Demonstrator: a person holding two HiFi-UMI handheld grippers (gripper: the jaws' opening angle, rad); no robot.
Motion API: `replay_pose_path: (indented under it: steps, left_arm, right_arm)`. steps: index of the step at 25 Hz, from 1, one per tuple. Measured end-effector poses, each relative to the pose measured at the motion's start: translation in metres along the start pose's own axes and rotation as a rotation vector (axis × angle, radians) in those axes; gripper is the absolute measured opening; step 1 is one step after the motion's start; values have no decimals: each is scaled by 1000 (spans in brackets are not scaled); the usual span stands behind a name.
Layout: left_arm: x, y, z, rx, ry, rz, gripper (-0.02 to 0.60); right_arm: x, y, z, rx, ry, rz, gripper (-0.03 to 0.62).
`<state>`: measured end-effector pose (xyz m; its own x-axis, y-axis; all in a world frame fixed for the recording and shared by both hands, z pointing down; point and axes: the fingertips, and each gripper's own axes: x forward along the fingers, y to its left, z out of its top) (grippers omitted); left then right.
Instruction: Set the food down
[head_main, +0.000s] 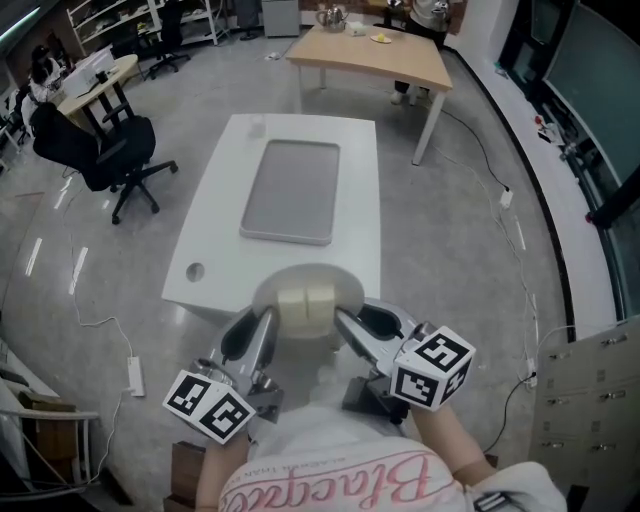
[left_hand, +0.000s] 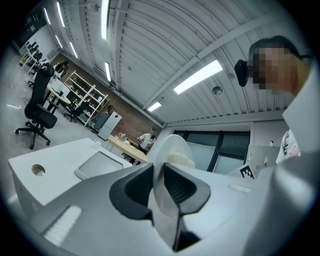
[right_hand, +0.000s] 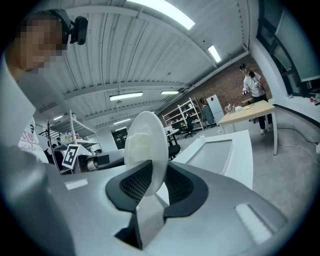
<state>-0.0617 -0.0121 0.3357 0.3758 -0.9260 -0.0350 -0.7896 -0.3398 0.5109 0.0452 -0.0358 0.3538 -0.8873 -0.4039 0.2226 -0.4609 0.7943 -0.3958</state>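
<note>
A white plate (head_main: 300, 279) carries pale cream food blocks (head_main: 305, 306) and hangs over the near edge of the white table (head_main: 210, 245). My left gripper (head_main: 263, 328) is shut on the plate's left rim, and my right gripper (head_main: 343, 325) is shut on its right rim. In the left gripper view the plate (left_hand: 172, 147) stands edge-on between the dark pads (left_hand: 136, 189), with the food (left_hand: 181, 160) behind. In the right gripper view the plate (right_hand: 148, 137) sits between the pads (right_hand: 181, 186), with the food (right_hand: 135, 145) on its left face. An empty grey tray (head_main: 290, 190) lies on the table ahead.
The table has a round hole (head_main: 194, 270) at its near left corner. A black office chair (head_main: 115, 160) stands to the left, and a wooden table (head_main: 375, 52) farther back. Cables (head_main: 505, 200) run over the floor on the right.
</note>
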Motion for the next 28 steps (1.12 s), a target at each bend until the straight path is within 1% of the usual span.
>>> replay_pose_path:
  steps: [5,11,15,21,28]
  left_arm:
    - [29,12,-1,-11,16,19,63]
    - [50,31,-11,-57,30,37,63]
    - [65,42,-9,-79,37,41,63]
    - [97,81,1,-84,62,62,72]
    - [154,134,-5,-108,142,51,80]
  right_arm:
    - [13,-28,14,-4,3,-10,84]
    - [29,-53,18,28,13,-5,81]
    - [38,-65,28,35,-1,-11,80]
    - [77,-89,40,12,1,-72,81]
    - [124,-141,47,3,46,-163,86]
